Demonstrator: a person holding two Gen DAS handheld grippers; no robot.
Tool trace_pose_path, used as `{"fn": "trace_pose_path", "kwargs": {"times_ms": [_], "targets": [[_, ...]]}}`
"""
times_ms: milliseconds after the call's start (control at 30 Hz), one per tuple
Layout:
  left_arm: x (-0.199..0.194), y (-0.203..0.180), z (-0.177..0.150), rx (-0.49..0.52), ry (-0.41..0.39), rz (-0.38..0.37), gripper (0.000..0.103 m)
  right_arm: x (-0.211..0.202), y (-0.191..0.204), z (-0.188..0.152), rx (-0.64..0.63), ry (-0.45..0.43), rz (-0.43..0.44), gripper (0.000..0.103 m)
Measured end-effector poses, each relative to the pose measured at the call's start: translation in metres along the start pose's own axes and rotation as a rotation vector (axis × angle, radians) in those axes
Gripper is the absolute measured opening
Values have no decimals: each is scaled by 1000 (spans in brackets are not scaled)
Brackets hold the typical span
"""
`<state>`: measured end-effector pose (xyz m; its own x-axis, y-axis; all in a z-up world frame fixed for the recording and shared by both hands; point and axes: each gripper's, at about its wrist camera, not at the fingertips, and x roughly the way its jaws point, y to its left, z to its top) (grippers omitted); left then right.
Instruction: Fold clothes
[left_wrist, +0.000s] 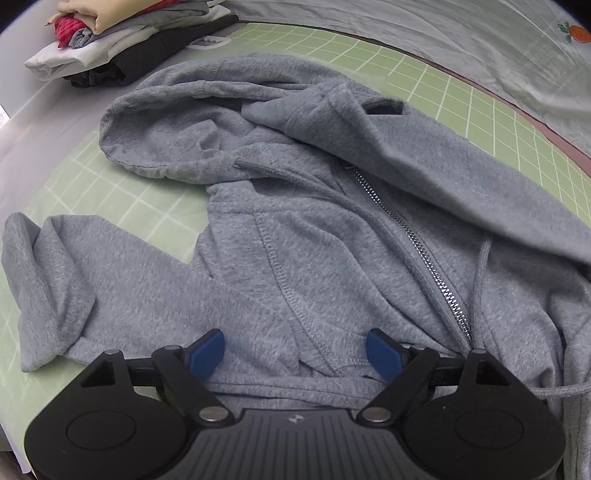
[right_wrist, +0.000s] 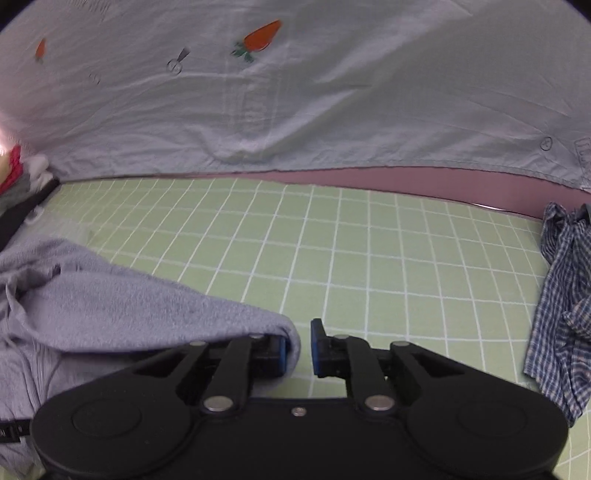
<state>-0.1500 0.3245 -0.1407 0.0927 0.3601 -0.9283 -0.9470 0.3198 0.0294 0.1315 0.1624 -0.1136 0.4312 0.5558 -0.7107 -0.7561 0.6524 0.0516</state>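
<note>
My left gripper (left_wrist: 295, 352) has its jaws wide apart over the grey hoodie (left_wrist: 314, 229); my right gripper (right_wrist: 298, 347) jaws stand slightly apart, hoodie sleeve (right_wrist: 155, 310) between.

this looks like a home laundry-folding spot set up on a bed or a covered table. a green mat (right_wrist: 332, 258) printed with a white grid lies flat as the work surface. behind it spreads a pale sheet (right_wrist: 332, 110) dotted with small carrot prints, the kind used for household bedding. a stack of folded clothes (left_wrist: 122, 40) sits at one corner, and a crumpled checked shirt (right_wrist: 561, 295) waits at the mat's edge.
</note>
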Motion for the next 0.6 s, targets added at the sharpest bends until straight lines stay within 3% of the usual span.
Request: {"fn": "trace_pose_path", "kwargs": {"times_ms": [200, 300, 367, 467, 600], "targets": [[3, 5, 2, 16, 2, -21, 93, -26, -78, 48, 169, -184, -154, 12], [3, 5, 3, 19, -1, -62, 98, -32, -121, 63, 286, -231, -234, 13], [1, -2, 4, 26, -9, -124, 99, -20, -142, 60, 299, -157, -297, 41], [-2, -21, 5, 64, -8, -115, 98, -15, -158, 39, 329, -41, -280, 43], [-8, -35, 0, 81, -7, -91, 97, -38, -143, 0, 304, -21, -267, 57]]}}
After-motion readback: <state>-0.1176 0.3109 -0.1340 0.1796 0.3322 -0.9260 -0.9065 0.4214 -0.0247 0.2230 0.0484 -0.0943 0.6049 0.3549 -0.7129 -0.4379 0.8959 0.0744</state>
